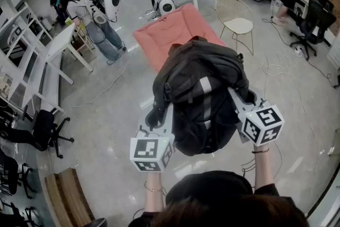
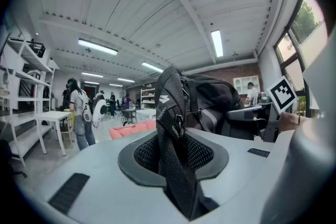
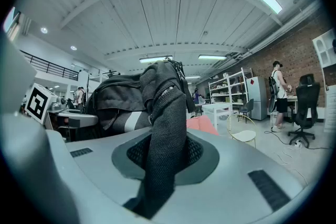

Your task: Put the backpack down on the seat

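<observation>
A: Where is the backpack at this moment?

B: It hangs in the air between the 2 grippers, in front of the person and above the floor; the pink seat lies just beyond it. In the head view the backpack covers the near edge of the seat; whether it is already over the cushion, the pictures do not tell.

A: How do the grippers hold it?

B: The left gripper is clamped on 1 mesh shoulder strap; the right gripper is clamped on the other strap; in each gripper view the strap passes between the jaws and the pads press on it.

A: How much of the task is done?

B: The backpack is lifted and brought near; it is not yet on the seat. Probably the person must bring it forward over the cushion, lower it until it rests, then open both jaws.

A: Any risk?

B: The backpack is soft and sags; it may slide off if it lands close to the edge.
</observation>
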